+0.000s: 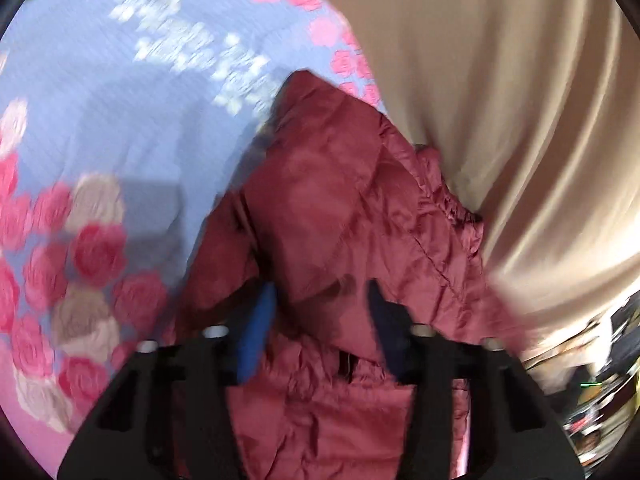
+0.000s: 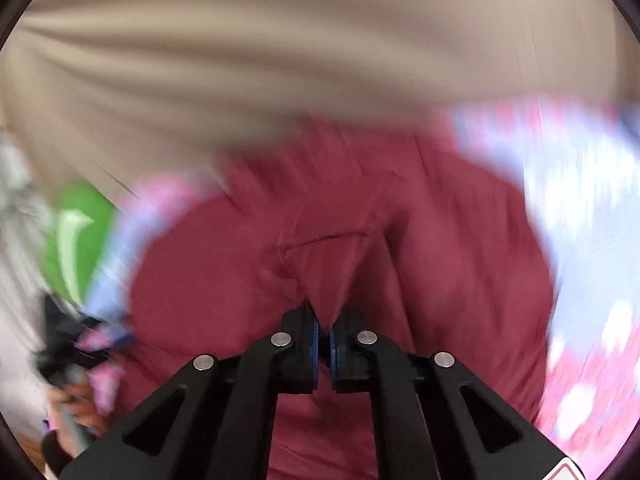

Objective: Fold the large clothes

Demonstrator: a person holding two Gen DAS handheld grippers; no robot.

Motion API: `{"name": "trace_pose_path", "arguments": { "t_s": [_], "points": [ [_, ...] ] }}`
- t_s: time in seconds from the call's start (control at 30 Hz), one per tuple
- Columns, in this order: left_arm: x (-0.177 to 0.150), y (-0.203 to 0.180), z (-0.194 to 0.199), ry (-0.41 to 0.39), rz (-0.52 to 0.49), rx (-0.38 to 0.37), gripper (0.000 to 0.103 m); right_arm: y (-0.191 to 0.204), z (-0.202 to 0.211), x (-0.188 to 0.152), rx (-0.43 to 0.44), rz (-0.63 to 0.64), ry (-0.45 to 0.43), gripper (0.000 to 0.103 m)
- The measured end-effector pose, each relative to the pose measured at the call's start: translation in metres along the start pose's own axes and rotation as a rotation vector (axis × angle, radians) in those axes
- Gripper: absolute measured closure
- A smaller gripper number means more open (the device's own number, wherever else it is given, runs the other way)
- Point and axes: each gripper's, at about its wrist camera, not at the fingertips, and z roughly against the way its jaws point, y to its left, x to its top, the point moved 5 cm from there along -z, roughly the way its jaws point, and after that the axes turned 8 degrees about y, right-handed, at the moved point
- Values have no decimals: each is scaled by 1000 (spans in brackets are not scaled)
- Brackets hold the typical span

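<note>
Right wrist view heavily motion-smeared: maroon jacket (image 2: 420, 248) seams mushy, floral bedsheet (image 2: 580, 220) pattern just streaks, green thing (image 2: 80, 236) at left unreadable. Dark clutter (image 2: 68, 344) at lower left impossible to identify. Left wrist view: jacket cut off at the bottom edge behind the left gripper (image 1: 320, 312), dark junk (image 1: 608, 392) at right too small to tell.

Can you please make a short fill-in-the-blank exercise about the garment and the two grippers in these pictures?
1. The jacket is dark ____ in colour.
2. The right gripper is ____ on a fold of the jacket.
3. The left gripper has its jaws ____.
4. The bedsheet has a pattern of ____.

Missing words: red; shut; open; roses
</note>
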Motion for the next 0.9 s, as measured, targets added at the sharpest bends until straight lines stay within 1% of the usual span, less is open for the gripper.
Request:
{"name": "trace_pose_path", "arguments": {
  "t_s": [0.03,0.07,0.1,0.13,0.17,0.2,0.23,0.27,0.37,0.4,0.47,0.5,0.53,0.57,0.6,0.63,0.67,0.7,0.73,0.77,0.8,0.83,0.87,0.9],
  "points": [
    [2,-5,-3,-10,-34,47,67,7,20,10,26,20,-73,99],
    [2,-8,-7,-18,-62,85,68,9,32,17,47,28,-125,99],
    [2,-11,-15,-30,-99,151,72,0,29,21,10,31,-137,99],
    [2,-12,-23,-32,-121,197,75,-15,13,22,-59,16,-98,99],
    [3,-6,-29,-29,-141,248,88,-35,-13,18,-132,-14,-25,100],
    [6,11,-26,-21,-139,273,98,-65,-50,5,-216,-64,96,100],
    [5,12,-28,-19,-133,246,98,-82,-69,-4,-236,-103,153,101],
    [5,13,-25,-25,-123,232,98,-91,-77,-11,-215,-135,164,101],
    [2,14,-10,-45,-135,245,98,-86,-60,-4,-157,-151,77,100],
    [1,15,-3,-46,-138,244,98,-85,-57,0,-154,-145,65,100],
    [0,20,10,-51,-125,217,98,-89,-56,1,-171,-134,75,100],
    [-1,23,19,-59,-107,206,97,-92,-58,1,-179,-131,94,98],
    [-4,28,29,-67,-95,191,95,-95,-60,-1,-175,-135,113,91],
    [-7,30,36,-67,-90,185,87,-94,-61,-6,-168,-141,120,89],
    [-12,36,44,-67,-79,192,70,-95,-60,-8,-156,-157,121,83],
    [-16,40,49,-67,-68,195,62,-95,-58,-11,-138,-162,120,72],
    [-16,38,49,-64,-58,190,54,-94,-55,-14,-118,-155,118,65],
    [-17,36,44,-51,-41,161,52,-92,-52,-17,-98,-144,113,52],
    [-18,37,43,-35,-26,128,52,-88,-48,-19,-83,-133,108,45],
    [-20,36,41,-18,-4,90,51,-86,-51,-23,-78,-127,108,43],
    [-19,33,34,-11,12,72,45,-83,-50,-26,-70,-121,110,39],
    [-17,31,31,-13,25,62,42,-81,-51,-28,-58,-123,114,36],
    [-14,31,28,-19,30,55,38,-81,-53,-31,-47,-130,121,36],
    [-8,29,19,-18,38,62,38,-82,-59,-31,-47,-141,133,36]
  ]
}}
